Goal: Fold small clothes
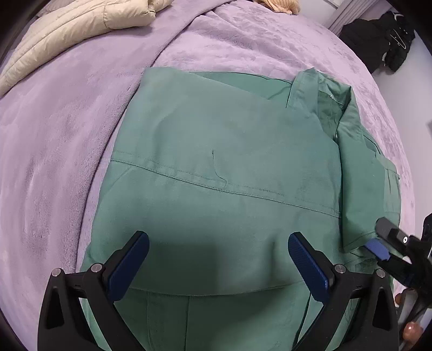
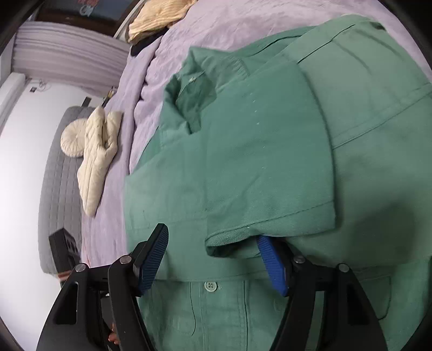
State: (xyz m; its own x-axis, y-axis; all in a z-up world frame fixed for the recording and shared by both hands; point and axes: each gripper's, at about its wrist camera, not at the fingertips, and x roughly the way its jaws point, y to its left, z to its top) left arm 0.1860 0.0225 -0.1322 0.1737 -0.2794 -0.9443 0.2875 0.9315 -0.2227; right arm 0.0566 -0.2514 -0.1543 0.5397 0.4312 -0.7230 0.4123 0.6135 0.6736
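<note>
A green button-up shirt (image 1: 216, 167) lies partly folded on a lilac bedspread (image 1: 67, 135). Its lower part is folded up over the body and a short sleeve (image 2: 270, 167) lies folded inward. My left gripper (image 1: 218, 251) is open just above the folded shirt's near edge, holding nothing. My right gripper (image 2: 213, 248) is open at the sleeve's cuff; the cuff hangs between the jaws and its right finger (image 2: 272, 264) sits under the cuff edge. The right gripper also shows in the left wrist view (image 1: 383, 240) at the shirt's right edge. A shirt button (image 2: 211, 285) shows near the bottom.
A cream puffer jacket (image 1: 81, 29) lies at the bed's far left. A cream knit garment (image 2: 98, 156) and a round cushion (image 2: 71, 139) lie beside the bed's edge on a grey quilt. A peach knit (image 2: 159, 16) lies far back. Dark clothes (image 1: 378, 43) hang at the right.
</note>
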